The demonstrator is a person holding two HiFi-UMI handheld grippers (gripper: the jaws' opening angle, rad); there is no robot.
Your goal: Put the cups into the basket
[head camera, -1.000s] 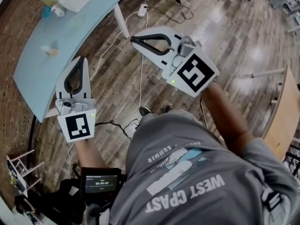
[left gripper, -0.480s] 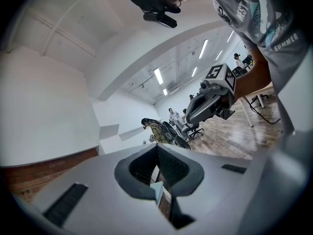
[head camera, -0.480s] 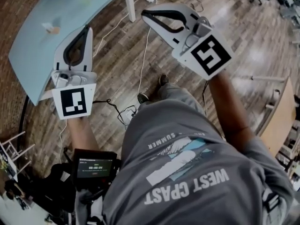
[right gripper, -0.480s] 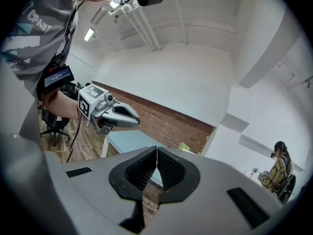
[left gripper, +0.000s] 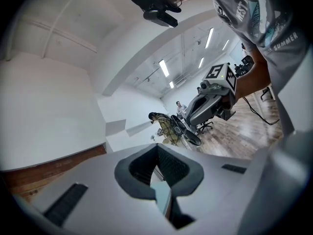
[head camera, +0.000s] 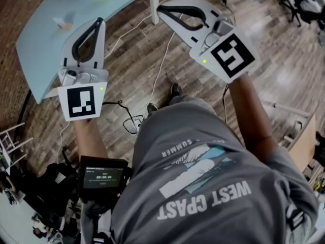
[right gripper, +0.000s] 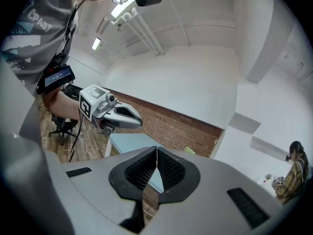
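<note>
Both grippers are empty. The left gripper (head camera: pixel 99 21) and the right gripper (head camera: pixel 162 11) each have their jaws pressed together with nothing between them, as each gripper's own view shows. Neither holds a cup.

No cup can be made out for certain anywhere. A small pale thing (head camera: pixel 63 22) lies on the counter (head camera: pixel 40 50), off to the side of the left gripper and well apart from it. It is too small and blurred to name. The basket is in no view.

The counter is a pale blue curved top at the upper left of the head view. There the left gripper's tip lies at the counter's near edge. The right gripper is out over the wood floor (head camera: pixel 132 70), just beside the counter's white leg (head camera: pixel 154 6). Cables (head camera: pixel 161 65) trail across the floor below. The person holds the two grippers out in front, well apart from each other.

Judged from this, the task has not started. Nothing is gripped, and nothing has been placed as far as the views show. Every cup is yet to be found, picked up and put into the basket. The next step looks like closing in on the counter and opening a gripper there.
</note>
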